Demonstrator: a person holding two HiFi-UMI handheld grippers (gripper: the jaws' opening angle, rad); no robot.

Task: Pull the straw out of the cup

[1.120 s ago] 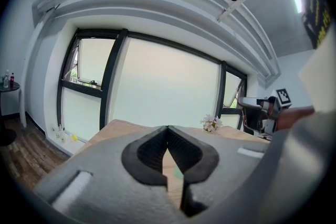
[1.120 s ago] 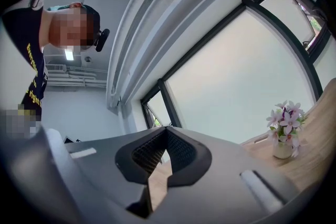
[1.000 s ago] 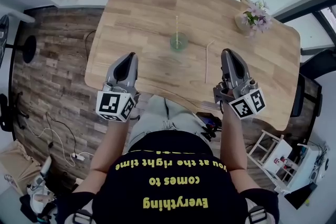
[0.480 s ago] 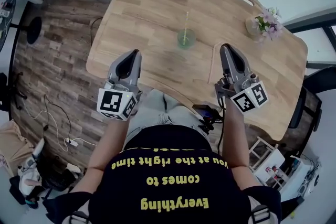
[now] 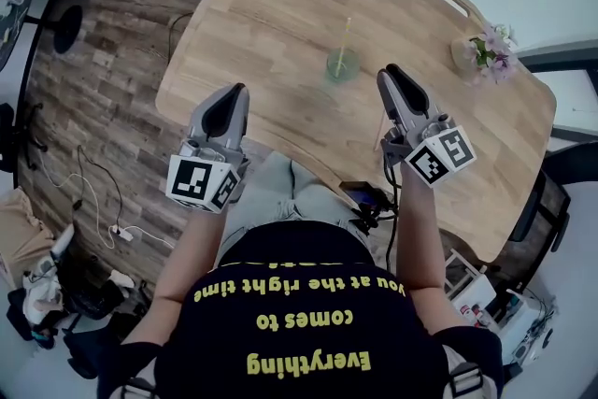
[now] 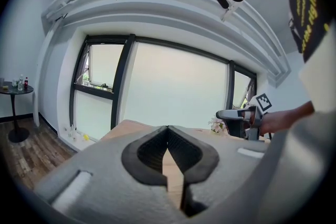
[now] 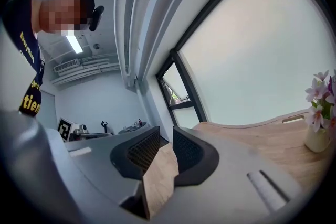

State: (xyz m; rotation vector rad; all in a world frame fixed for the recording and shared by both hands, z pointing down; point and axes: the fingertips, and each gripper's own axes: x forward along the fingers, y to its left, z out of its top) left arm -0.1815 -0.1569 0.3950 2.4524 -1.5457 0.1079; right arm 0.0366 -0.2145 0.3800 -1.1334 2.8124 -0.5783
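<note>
A thin pale straw (image 5: 346, 35) stands in the green cup (image 5: 342, 66).

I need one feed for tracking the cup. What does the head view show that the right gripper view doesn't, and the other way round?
Head view only: the cup with the straw standing in it, clear of the right claw, plus the wood-plank floor.
Right gripper view only: that claw's jaws seen from close behind, opening with nothing between them, and a ceiling light.
Both: the wooden table and the flower vase.
</note>
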